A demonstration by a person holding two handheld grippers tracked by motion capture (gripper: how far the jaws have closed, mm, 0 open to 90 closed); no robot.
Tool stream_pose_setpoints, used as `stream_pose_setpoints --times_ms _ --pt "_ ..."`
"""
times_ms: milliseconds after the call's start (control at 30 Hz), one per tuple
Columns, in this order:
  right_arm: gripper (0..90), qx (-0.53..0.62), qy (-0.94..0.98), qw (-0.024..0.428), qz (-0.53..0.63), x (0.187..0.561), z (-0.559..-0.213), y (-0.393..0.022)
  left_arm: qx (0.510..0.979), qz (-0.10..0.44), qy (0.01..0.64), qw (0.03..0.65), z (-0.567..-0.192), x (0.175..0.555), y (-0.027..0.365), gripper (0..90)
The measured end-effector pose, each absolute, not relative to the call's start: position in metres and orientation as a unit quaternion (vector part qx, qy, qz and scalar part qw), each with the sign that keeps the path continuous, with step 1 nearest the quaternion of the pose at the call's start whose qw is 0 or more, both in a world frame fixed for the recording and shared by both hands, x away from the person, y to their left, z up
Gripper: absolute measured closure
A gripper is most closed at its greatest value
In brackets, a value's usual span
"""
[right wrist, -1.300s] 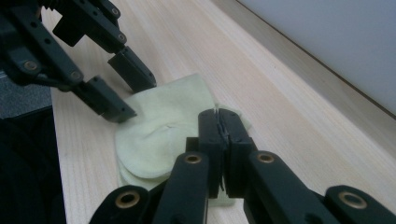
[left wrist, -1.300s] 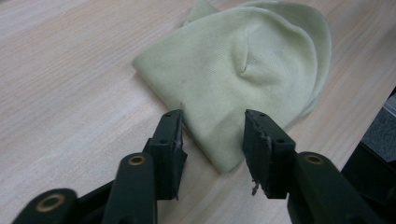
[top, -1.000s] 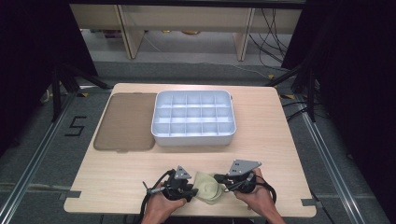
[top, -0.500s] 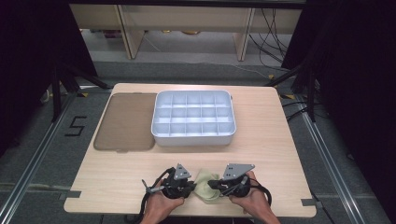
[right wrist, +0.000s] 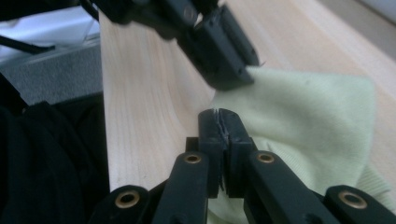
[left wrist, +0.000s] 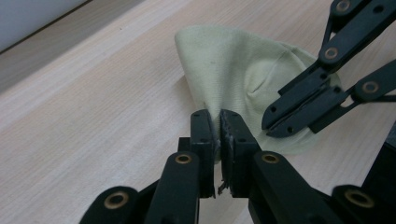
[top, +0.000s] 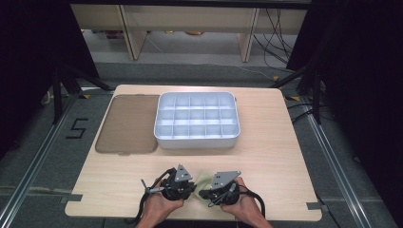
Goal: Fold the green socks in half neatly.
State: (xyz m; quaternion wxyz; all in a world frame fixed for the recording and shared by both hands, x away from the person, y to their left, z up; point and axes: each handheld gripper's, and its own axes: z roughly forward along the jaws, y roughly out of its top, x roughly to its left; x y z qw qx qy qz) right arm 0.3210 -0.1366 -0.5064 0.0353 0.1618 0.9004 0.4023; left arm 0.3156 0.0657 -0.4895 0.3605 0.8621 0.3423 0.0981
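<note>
A pale yellow-green cloth (top: pixel 202 178) lies bunched on the wooden table (top: pixel 266 156) near its front edge, between my two grippers. My left gripper (top: pixel 193 186) points right, and its jaws have just been closing. In the left gripper view it (left wrist: pixel 218 117) is shut on a raised fold of the cloth (left wrist: pixel 233 70). My right gripper (top: pixel 203 193) points left at the same cloth. In the right gripper view it (right wrist: pixel 218 116) is shut on the cloth's (right wrist: pixel 317 116) edge, right beside the left gripper's tips (right wrist: pixel 236 77). The right gripper (left wrist: pixel 273 125) also shows in the left gripper view, lying across the cloth.
A white tray (top: pixel 197 140) with several empty compartments stands at the middle of the table. A flat brown lid (top: pixel 128 123) lies to its left. The table's front edge runs just below both hands (top: pixel 161 209).
The right gripper has moved left and down, closer to the left gripper. The cloth between them is bunched tighter and less of it shows. The left hand has stayed put.
</note>
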Motion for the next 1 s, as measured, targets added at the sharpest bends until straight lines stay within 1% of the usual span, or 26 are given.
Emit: stream_pose_setpoints --times_ms 100,233,400,533,767,900,1000 --pt "89.2 0.157 0.904 0.037 0.396 0.321 -0.511 -0.133 0.865 0.106 0.336 0.357 -0.487 0.314 0.065 83.8" --pt "89.2 0.167 0.897 0.038 0.408 0.324 -0.506 -0.138 0.868 0.114 0.330 0.354 -0.483 0.312 0.064 83.8" --pt "89.3 0.211 0.882 0.066 0.417 0.338 -0.497 -0.156 0.871 0.122 0.325 0.348 -0.482 0.310 0.062 83.7" --pt "89.3 0.229 0.882 0.078 0.403 0.348 -0.502 -0.163 0.874 0.129 0.316 0.345 -0.480 0.308 0.058 83.7" --pt "89.5 0.236 0.882 0.081 0.399 0.352 -0.504 -0.165 0.878 0.135 0.303 0.344 -0.476 0.305 0.054 83.7" --pt "89.4 0.238 0.875 0.084 0.414 0.349 -0.495 -0.173 0.876 0.138 0.309 0.345 -0.475 0.304 0.055 83.7" --pt "89.4 0.235 0.874 0.072 0.419 0.341 -0.490 -0.179 0.879 0.144 0.299 0.344 -0.473 0.305 0.056 83.7"
